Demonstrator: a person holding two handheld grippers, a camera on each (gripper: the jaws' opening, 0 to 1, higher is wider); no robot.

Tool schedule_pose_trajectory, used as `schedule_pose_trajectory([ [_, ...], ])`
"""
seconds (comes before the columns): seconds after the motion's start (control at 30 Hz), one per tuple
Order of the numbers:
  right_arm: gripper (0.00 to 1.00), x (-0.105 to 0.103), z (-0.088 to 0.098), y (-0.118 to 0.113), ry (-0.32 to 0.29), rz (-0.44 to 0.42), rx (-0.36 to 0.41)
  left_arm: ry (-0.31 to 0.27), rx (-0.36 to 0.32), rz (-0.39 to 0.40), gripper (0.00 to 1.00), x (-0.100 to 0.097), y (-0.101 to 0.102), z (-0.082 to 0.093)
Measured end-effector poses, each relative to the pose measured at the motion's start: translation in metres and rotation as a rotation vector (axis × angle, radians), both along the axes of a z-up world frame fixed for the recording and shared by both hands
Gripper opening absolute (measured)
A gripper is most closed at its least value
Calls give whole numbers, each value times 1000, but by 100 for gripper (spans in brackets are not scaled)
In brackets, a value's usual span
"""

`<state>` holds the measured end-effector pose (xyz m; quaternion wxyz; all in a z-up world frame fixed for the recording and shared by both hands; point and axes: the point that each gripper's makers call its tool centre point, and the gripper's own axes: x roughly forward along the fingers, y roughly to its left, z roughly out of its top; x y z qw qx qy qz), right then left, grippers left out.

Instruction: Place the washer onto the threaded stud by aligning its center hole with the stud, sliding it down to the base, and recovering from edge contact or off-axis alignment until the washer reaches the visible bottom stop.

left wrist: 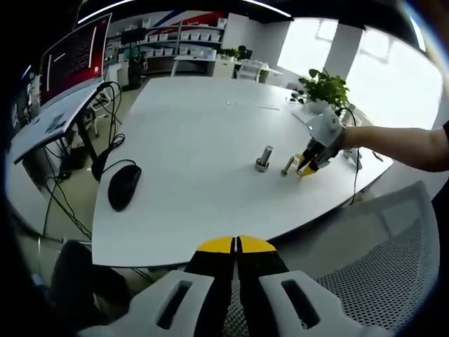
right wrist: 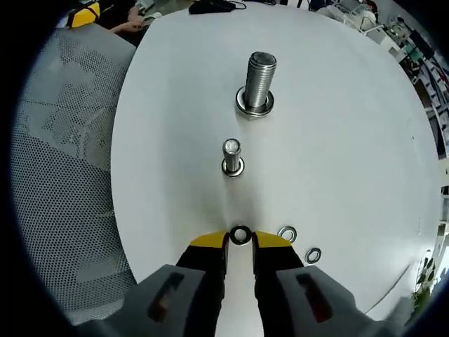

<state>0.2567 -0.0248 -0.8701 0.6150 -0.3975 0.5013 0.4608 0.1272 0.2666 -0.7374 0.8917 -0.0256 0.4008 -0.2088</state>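
Two sets of tongs are mine to run here. My right tongs (right wrist: 240, 239) are nearly closed, their yellow tips pinching a small steel washer (right wrist: 240, 235) that sits flat against the white desk (right wrist: 337, 126). Two more washers, one (right wrist: 287, 233) just beside the held washer and another (right wrist: 313, 255) a little further out on the same side, lie loose on the desk. Beyond the held washer a small threaded stud (right wrist: 232, 156) stands upright with a ring at its base; past that stud stands a larger stud (right wrist: 258, 83) on a wide base washer. The held washer is near the small stud but apart from it. It is a thin, shiny ring with a dark centre hole.

My left tongs (left wrist: 237, 244) hang off the desk edge, pressed together on nothing, well away from the studs.
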Motion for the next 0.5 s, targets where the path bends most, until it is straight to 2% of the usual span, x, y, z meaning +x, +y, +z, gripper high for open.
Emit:
schedule_pose_trajectory([
  [0.5,14,1,1,0,14,-14,-24,8,4,-8,0,-1,0,-1],
])
